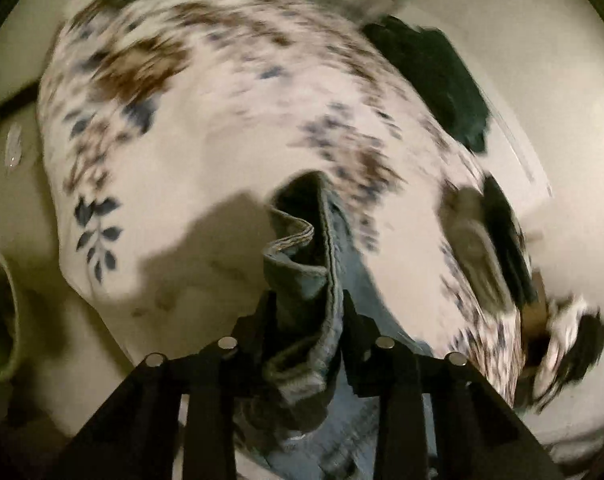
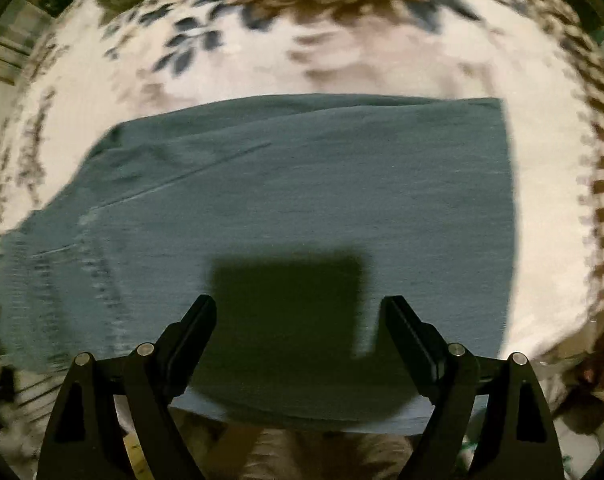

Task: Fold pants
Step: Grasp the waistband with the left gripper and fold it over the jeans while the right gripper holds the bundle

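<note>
Denim jeans point(image 2: 302, 220) lie mid-fold on floral bedspread point(image 2: 341, 68): left gripper point(image 1: 302, 312) clenched on hem, right gripper point(image 2: 300, 320) released above; folds remain.

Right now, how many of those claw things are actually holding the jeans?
1. The left gripper is clamped on a bunched edge of the jeans. The right gripper hangs open above the jeans spread on the floral bedspread, gripping nothing.

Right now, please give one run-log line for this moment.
left gripper: shut on blue denim pants | right gripper: open above pants | floral bedsheet underneath
</note>
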Demonstrator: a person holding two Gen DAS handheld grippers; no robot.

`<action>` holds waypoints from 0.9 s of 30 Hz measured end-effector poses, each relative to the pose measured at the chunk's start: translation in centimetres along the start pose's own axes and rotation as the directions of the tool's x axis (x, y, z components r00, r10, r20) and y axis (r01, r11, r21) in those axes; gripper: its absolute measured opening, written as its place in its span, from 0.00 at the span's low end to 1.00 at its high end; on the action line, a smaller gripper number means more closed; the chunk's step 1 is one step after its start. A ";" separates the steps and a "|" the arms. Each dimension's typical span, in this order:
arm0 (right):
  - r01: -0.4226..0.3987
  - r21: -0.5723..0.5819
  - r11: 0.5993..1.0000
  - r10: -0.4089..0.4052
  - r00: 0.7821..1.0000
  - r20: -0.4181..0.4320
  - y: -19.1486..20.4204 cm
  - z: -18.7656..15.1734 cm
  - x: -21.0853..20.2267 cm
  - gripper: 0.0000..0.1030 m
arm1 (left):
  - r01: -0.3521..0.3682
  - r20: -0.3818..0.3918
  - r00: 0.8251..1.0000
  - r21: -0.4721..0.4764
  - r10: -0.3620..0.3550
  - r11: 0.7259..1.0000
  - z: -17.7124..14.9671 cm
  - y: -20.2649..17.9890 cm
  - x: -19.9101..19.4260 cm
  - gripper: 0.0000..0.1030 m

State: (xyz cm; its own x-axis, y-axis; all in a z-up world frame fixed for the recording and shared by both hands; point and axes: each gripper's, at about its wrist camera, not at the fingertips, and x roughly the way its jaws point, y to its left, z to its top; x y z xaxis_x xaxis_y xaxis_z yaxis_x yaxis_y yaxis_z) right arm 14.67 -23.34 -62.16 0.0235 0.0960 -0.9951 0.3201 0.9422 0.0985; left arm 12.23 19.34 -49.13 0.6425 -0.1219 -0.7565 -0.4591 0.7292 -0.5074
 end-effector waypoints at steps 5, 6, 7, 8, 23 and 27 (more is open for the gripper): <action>-0.024 0.085 0.996 0.022 1.000 0.020 -3.1 -1.4 -1.2 0.86 | 0.012 -0.080 0.997 0.298 0.013 0.955 -3.0 -9.3 -1.9 0.19; -0.027 0.099 0.995 0.024 0.999 0.028 -3.9 -1.9 -1.5 0.86 | 0.022 -0.104 0.994 0.377 0.019 0.926 -4.1 -11.5 -1.8 0.19; -0.034 0.112 0.993 0.031 0.999 0.031 -4.4 -2.2 -1.6 0.86 | 0.023 -0.119 0.992 0.454 0.036 0.890 -5.4 -13.4 -1.7 0.19; -0.058 0.140 0.988 0.054 0.998 0.034 -5.4 -2.7 -1.6 0.86 | 0.023 -0.126 0.991 0.501 0.047 0.865 -6.2 -14.6 -1.5 0.18; -0.299 0.402 0.866 0.258 0.954 0.153 -21.9 -5.3 -4.4 0.86 | 0.188 -0.368 0.909 0.783 0.197 0.593 -25.8 -26.5 7.0 0.17; -0.449 0.387 0.805 0.413 0.893 0.178 -22.8 -4.0 -4.8 0.86 | 0.148 -0.404 0.841 0.811 0.360 0.566 -27.6 -26.1 9.3 0.30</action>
State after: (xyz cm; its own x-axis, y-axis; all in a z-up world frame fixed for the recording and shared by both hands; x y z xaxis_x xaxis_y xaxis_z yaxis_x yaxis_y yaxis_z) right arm 3.44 -43.98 -59.64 0.3213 0.4175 -0.8500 0.6138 0.5917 0.5227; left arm 13.19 -19.40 -54.29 0.1267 -0.1120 -0.9856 0.3331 0.9407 -0.0641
